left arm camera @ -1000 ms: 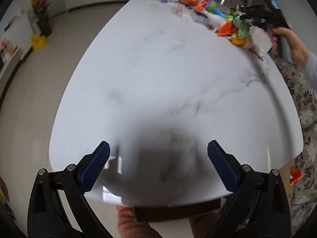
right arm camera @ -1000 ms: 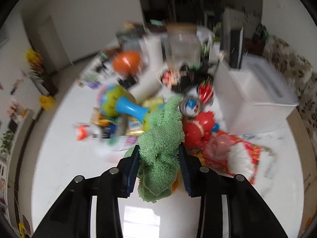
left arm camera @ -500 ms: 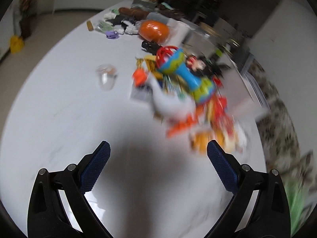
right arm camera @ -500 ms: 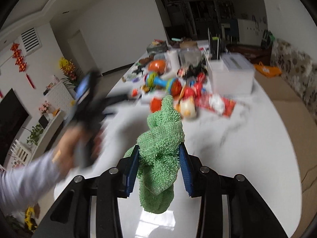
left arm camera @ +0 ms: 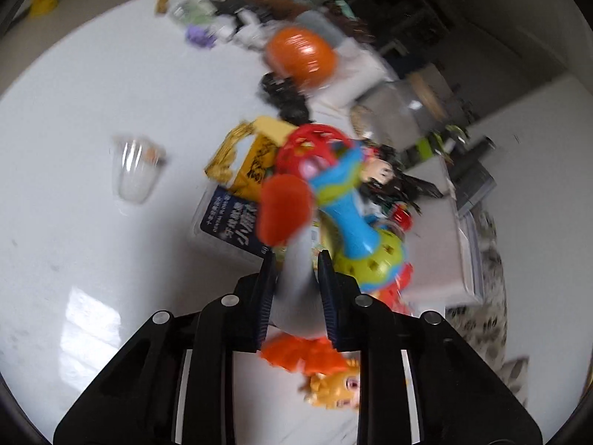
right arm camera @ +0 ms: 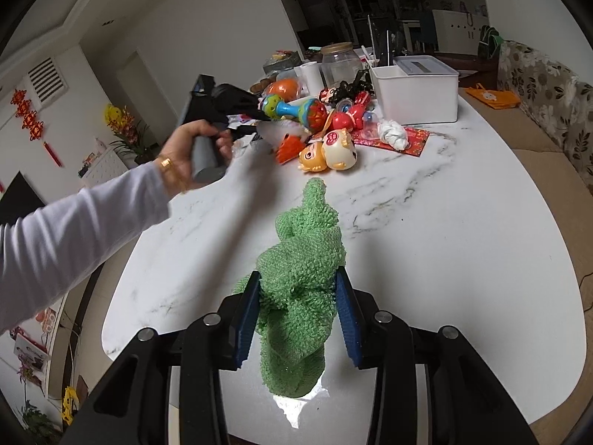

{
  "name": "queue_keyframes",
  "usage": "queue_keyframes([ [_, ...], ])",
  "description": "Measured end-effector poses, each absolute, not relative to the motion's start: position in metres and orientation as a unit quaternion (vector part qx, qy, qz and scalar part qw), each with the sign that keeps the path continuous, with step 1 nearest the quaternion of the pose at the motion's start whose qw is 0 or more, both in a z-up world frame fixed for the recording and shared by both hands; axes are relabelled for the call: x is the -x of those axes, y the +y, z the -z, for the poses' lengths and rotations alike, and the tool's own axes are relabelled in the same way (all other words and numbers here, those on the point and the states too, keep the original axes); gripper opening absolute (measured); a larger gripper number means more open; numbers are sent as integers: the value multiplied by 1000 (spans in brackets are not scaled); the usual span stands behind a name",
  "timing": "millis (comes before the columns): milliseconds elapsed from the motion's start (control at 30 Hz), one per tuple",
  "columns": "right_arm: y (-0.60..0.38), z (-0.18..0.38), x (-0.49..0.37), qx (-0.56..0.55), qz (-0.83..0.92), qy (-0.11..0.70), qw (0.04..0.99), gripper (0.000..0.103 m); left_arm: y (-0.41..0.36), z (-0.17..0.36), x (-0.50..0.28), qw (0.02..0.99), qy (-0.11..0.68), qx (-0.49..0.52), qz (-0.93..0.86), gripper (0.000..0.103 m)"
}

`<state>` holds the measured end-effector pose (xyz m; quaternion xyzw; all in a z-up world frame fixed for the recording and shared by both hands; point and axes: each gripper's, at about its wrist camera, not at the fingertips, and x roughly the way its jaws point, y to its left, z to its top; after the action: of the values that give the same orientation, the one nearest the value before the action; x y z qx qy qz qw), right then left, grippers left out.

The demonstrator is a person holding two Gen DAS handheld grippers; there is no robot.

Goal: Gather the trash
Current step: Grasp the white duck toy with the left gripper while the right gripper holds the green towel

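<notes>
on a marble surface, left tongs pinch a pale, blurred item at the clutter's near edge; right tongs, nearer, grip a green cloth.

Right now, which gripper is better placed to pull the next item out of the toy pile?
Left. The left gripper is already in the pile, closed on something pale; the right gripper holds the green cloth.

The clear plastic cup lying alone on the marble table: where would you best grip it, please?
Grip the clear plastic cup across its middle, coming from above. It lies on its side, apart from the toy pile, so both walls are free; judging by the blurred left wrist view, squeeze lightly, as it looks thin.
</notes>
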<state>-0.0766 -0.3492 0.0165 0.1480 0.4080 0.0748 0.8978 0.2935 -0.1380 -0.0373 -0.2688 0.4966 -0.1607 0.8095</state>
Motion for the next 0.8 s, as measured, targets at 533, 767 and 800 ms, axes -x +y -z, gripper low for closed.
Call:
queue_keyframes([
  [533,-291,-65,91,-81,-122,386,911,39,-52,-72,-115,854,417,124,285,20],
  [767,-261,-66,96,-76,-153,400,901,39,-9,-65,-63,850,426,123,285,0],
  [800,-257,-65,96,-77,-158,402,899,39,-8,-61,-60,849,430,117,284,0],
])
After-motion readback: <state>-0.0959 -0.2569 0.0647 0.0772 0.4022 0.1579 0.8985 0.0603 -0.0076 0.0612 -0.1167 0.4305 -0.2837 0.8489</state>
